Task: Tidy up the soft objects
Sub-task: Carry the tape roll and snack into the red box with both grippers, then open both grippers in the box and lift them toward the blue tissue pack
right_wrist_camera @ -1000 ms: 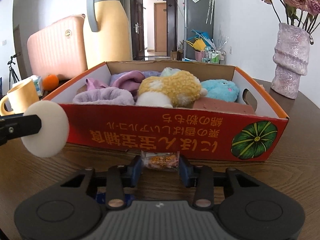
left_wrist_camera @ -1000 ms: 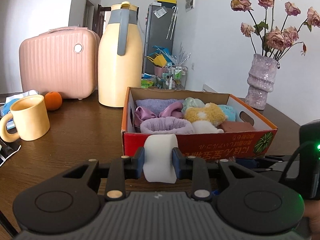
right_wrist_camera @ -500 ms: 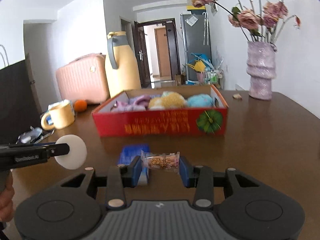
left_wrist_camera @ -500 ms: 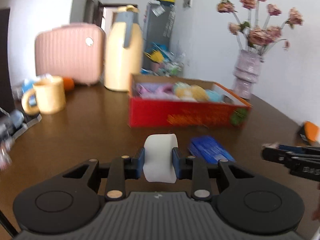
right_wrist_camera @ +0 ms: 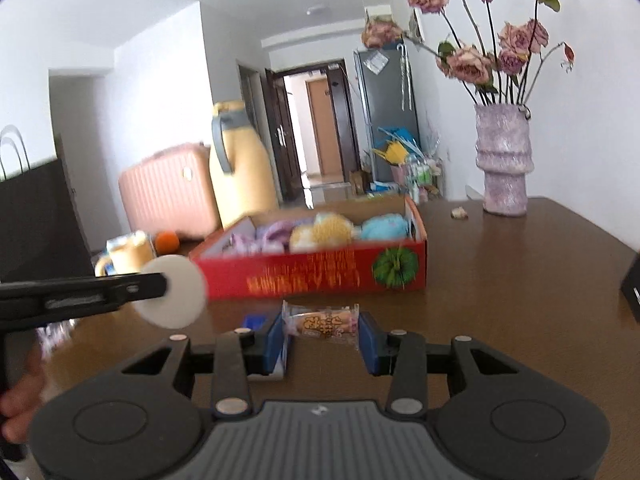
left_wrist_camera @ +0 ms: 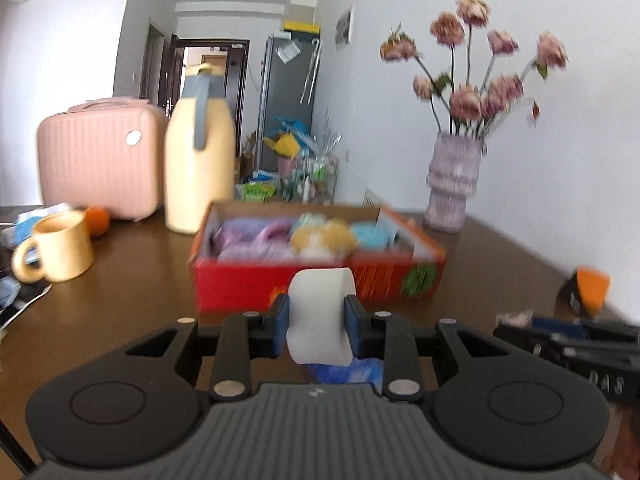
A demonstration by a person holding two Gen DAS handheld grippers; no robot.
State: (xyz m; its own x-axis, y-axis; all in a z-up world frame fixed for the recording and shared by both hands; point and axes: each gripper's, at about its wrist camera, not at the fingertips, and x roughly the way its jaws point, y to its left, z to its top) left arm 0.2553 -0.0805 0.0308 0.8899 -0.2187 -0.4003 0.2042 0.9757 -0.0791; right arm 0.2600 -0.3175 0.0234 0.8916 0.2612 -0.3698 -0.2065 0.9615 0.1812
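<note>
Soft objects fill the red box, which stands near the middle of the tabletop, short of the far edge where the vase stands. Left gripper: closed on a white foam roll, pads pressing both sides. Right gripper: clamped on a wrapped snack packet, held crosswise by its ends.

Step in hand, as judged: carrying both items to the box. Recommended: lift each clear of the near wall before lowering, and release one at a time, since the box looks nearly full; free room seems to remain at its right end, though blur makes this uncertain.

Clearance: open tabletop lies right of the box. A blue pack lies just below the grippers; the mug and thermos crowd the left side.
</note>
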